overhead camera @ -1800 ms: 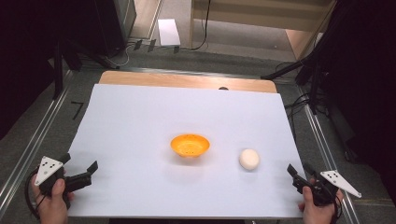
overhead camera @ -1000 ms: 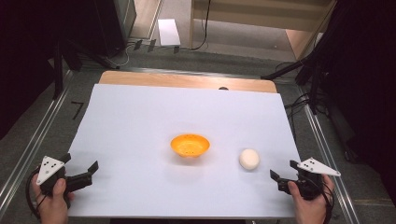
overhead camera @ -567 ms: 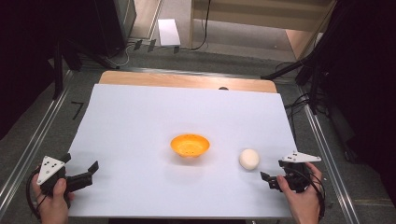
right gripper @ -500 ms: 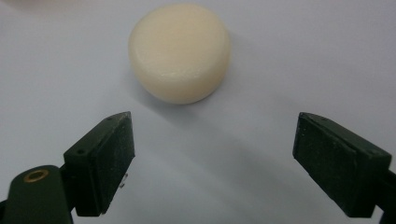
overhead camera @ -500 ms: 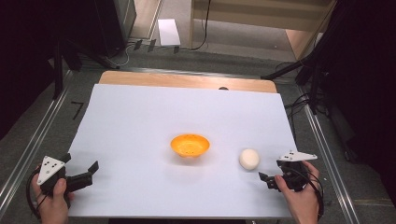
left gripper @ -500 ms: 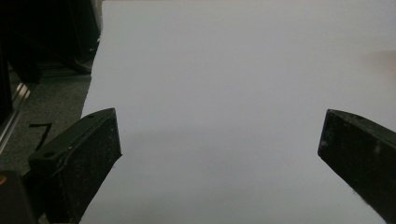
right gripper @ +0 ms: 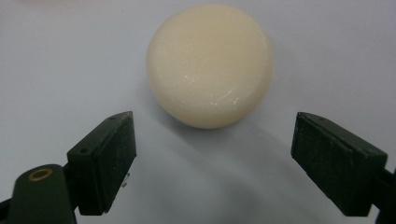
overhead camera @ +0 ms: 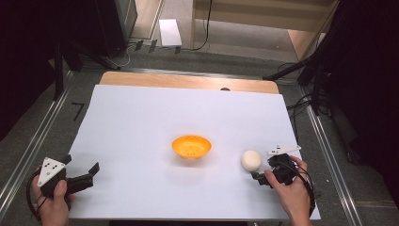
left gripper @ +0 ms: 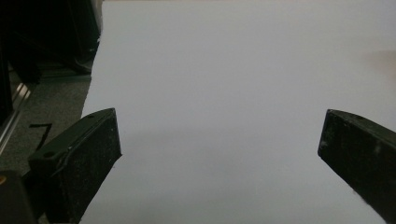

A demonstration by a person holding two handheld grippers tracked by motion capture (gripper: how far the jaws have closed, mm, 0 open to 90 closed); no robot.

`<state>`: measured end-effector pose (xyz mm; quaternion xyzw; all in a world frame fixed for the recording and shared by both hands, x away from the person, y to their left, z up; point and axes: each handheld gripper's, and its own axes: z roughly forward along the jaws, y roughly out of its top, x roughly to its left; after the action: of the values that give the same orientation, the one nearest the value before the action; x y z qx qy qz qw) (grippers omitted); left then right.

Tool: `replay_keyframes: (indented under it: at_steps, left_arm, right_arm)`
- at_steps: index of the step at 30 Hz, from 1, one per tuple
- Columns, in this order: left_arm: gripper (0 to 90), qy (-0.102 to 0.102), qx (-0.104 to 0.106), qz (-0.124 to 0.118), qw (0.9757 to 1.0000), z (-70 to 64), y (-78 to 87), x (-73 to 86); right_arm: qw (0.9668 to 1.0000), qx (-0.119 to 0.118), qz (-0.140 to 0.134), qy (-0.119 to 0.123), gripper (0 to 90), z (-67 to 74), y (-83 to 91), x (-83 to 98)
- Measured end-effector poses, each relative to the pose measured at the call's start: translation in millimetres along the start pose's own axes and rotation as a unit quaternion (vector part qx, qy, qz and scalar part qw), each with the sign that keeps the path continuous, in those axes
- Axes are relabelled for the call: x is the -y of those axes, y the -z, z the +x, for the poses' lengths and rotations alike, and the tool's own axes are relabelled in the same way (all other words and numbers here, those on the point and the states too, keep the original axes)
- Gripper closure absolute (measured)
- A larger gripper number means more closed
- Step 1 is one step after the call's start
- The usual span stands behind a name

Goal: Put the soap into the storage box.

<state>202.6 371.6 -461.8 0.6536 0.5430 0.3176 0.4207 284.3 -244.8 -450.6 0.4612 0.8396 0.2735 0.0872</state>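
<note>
A cream-white ball (overhead camera: 251, 160) lies on the white sheet (overhead camera: 141, 122), to the right of a small orange bowl (overhead camera: 191, 146). My right gripper (overhead camera: 261, 172) sits just below and right of the ball, pointing at it. In the right gripper view the ball (right gripper: 209, 63) lies just beyond the fingertips of my right gripper (right gripper: 212, 154). Its jaws have just been closing a little but stand open, with nothing between them. My left gripper (overhead camera: 81, 164) rests at the sheet's near left corner. It stands wide open over bare sheet in the left gripper view (left gripper: 219, 144).
A wooden table edge (overhead camera: 188, 81) shows beyond the sheet's far side. Metal rails (overhead camera: 329, 155) run along both sides of the table. Dark stands and cables crowd the floor at the back and right.
My right gripper has slid left across the sheet's near right corner, up to the ball. The left gripper, ball and bowl have not moved.
</note>
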Motion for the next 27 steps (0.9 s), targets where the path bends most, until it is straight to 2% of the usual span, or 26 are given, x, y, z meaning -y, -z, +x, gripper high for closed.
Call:
replay_keyframes:
  at_steps: [12, 20, 27]
  left_arm:
    - [0.0, 0.001, 0.001, -0.001, 1.0000, 0.1, 0.1, 0.1]
    - [0.0, 0.000, 0.000, 0.000, 1.0000, -0.1, 0.0, 0.1]
    - [0.0, 0.000, 0.000, -0.001, 1.0000, -0.1, 0.1, 0.1]
  right_arm:
    - [1.0000, 0.002, 0.005, -0.007, 15.5, 3.5, -10.0, -16.4]
    - [0.9997, 0.013, 0.005, -0.022, 20.1, 3.5, -15.6, -19.6]
    - [0.9994, 0.009, 0.009, -0.031, 22.8, 5.0, -20.4, -23.0]
